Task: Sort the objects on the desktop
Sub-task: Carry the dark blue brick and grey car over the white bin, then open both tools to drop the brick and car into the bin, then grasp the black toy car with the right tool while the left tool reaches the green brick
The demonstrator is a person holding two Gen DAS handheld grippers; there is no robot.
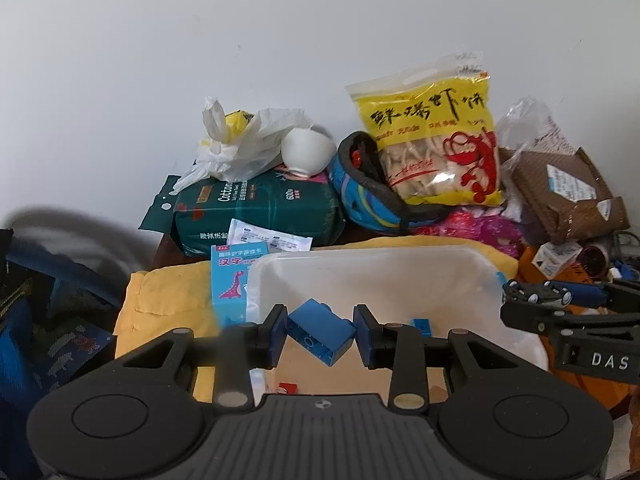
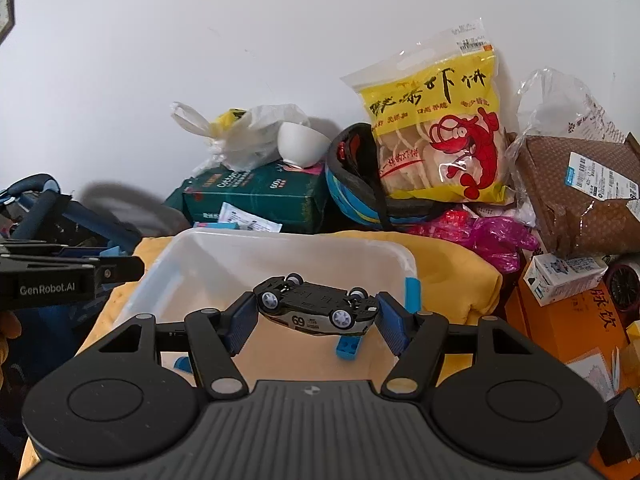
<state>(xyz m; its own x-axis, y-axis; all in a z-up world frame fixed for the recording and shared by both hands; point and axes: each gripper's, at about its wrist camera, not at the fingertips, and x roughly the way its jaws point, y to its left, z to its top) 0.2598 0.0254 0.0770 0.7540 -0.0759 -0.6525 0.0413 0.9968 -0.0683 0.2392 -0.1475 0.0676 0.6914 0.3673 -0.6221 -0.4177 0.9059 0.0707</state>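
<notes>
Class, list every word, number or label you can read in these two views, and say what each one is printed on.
"69": on the toy car held by the right hand-held gripper.
"Cotton": on the green pack.
"DAS": on the right hand-held gripper's side, in the left view.
"GenRobot.AI": on the left hand-held gripper's side, in the right view.
"汉字": on the blue card box.
Snack bag characters, parcel label: too blurred.

We read "69" on the side of the toy car (image 2: 316, 310), "GenRobot.AI" on the left tool (image 2: 47, 289), "DAS" on the right tool (image 1: 610, 361), and "Cotton" on the green pack (image 1: 256, 210) at 11 o'clock.
</notes>
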